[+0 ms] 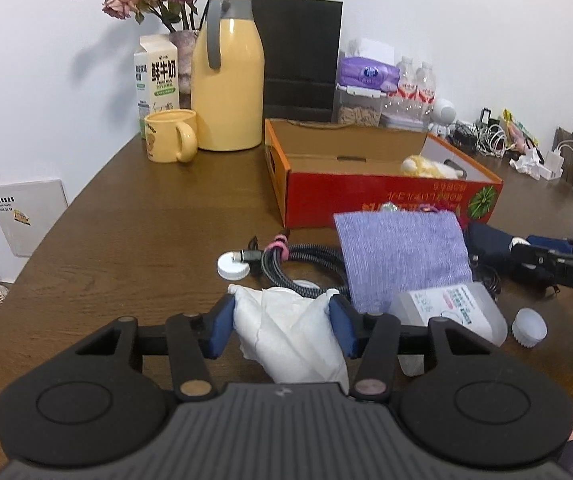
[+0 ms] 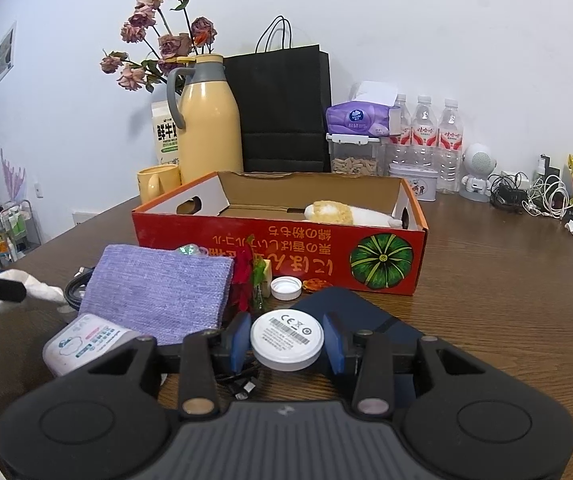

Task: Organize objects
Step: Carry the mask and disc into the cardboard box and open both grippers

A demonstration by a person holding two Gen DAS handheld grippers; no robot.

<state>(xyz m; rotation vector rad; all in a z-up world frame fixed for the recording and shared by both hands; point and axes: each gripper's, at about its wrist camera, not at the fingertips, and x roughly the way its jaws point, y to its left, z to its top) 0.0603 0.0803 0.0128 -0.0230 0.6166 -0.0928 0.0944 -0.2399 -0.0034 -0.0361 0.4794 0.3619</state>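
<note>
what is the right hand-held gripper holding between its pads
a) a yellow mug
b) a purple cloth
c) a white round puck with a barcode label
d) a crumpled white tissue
c: in the right wrist view, the right hand-held gripper has its blue pads against the sides of the white round puck, whose label with barcode faces up.

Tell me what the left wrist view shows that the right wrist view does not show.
Only the left wrist view: the left claw shut on a crumpled white tissue, a braided cable with a pink tie, and a small white cap beside it.
Only the right wrist view: the right claw shut on a round white disc, and the pumpkin picture on the box.
Both: the red cardboard box, purple cloth, yellow jug and black bag.
</note>
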